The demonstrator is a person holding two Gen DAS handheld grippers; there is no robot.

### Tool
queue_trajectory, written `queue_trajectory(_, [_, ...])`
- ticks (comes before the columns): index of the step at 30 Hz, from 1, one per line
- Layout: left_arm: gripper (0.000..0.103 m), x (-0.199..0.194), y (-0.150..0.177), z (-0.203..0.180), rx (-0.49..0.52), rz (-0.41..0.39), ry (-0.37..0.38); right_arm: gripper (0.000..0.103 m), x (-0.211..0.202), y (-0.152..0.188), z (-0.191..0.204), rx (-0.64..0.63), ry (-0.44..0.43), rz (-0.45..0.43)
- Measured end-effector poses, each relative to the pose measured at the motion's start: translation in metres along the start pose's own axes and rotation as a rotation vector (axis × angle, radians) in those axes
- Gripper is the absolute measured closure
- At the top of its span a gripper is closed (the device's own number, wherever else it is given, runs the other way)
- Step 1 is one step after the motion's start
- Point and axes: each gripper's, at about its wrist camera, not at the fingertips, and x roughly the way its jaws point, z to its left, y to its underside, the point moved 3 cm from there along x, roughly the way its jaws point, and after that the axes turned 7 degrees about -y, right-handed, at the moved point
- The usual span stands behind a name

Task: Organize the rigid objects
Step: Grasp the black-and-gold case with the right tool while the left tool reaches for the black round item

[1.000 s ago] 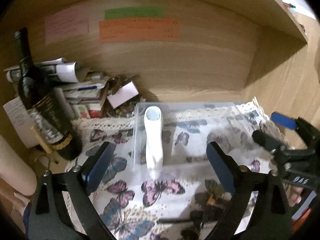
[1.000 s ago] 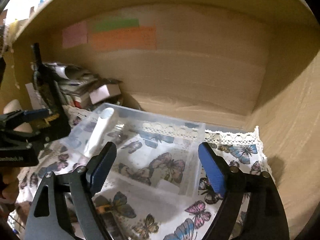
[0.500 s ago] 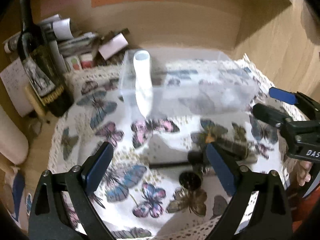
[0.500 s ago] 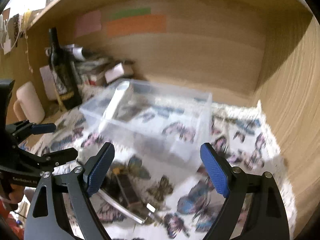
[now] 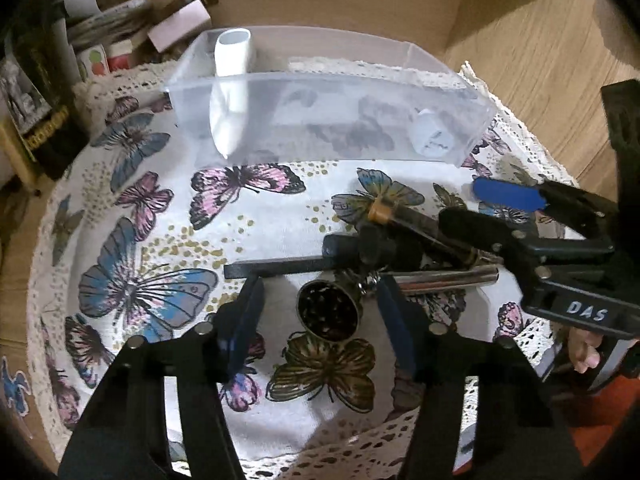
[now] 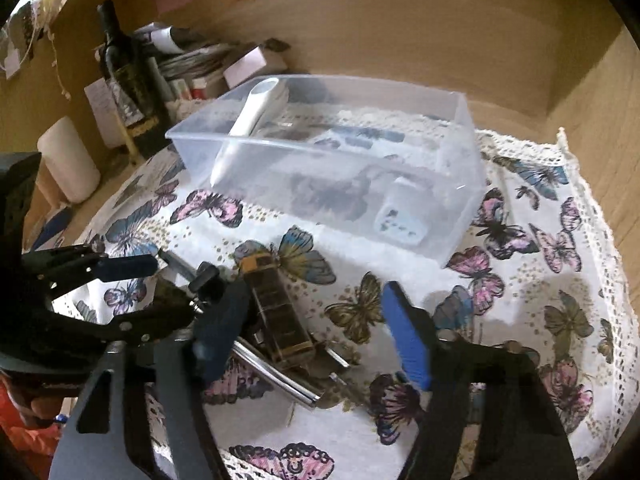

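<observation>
1. Nearest in the left wrist view, the left tongs [image 5: 320, 312] tilt steeply down over the butterfly-print worktop [image 5: 132, 240]; their jaws have just been closing and stand part-way apart around a small brass bell-shaped cup [image 5: 329, 314], pads not yet pressing on it
2. In the right wrist view, the right tongs [image 6: 312, 328] also point down; their jaws have just been closing and stand part-way apart over a brown ribbed bar [image 6: 280, 316] and a chrome rod [image 6: 276, 376], gripping nothing
3. These loose pieces lie in one tangled pile [image 5: 400, 252], so each grip is best centred on a single piece, then lifted straight up to avoid dragging its neighbours
4. Both tongs work close together over the pile and risk knocking each other
5. Farther back stands the clear plastic bin [image 6: 460, 208], likely the goal, already holding a white handheld device [image 6: 256, 112] leaning on its rim and a small white block [image 6: 400, 216]
</observation>
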Motion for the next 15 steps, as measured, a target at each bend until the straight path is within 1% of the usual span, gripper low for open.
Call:
queue_trajectory(1, [0.048,0.001,-0.001,0.001,-0.002,0.001,0.004,0.052,0.003,0.000,0.001,-0.004,-0.006,0.009])
queue_trajectory(3, [0.057,0.001,-0.001,0.002,-0.006,0.001,0.019,0.057,0.008,0.001,0.003,-0.015,-0.015,0.028])
queue_trajectory(4, [0.060,0.002,-0.001,0.001,-0.005,0.002,0.031,0.060,0.011,0.002,0.005,-0.019,-0.018,0.039])
queue_trajectory(6, [0.069,0.001,-0.001,0.000,0.002,0.002,0.048,0.064,0.017,0.004,0.006,-0.020,-0.022,0.055])
queue_trajectory(8, [0.070,0.001,0.000,0.000,0.009,-0.002,0.047,0.068,0.021,0.003,0.006,-0.012,-0.024,0.061])
queue_trajectory(13, [0.070,-0.003,0.005,0.004,0.002,-0.015,0.054,0.070,0.026,0.003,0.000,0.009,-0.009,0.074])
queue_trajectory(15, [0.070,-0.006,0.006,0.009,-0.008,-0.022,0.044,0.072,0.029,0.002,-0.003,0.016,-0.007,0.081])
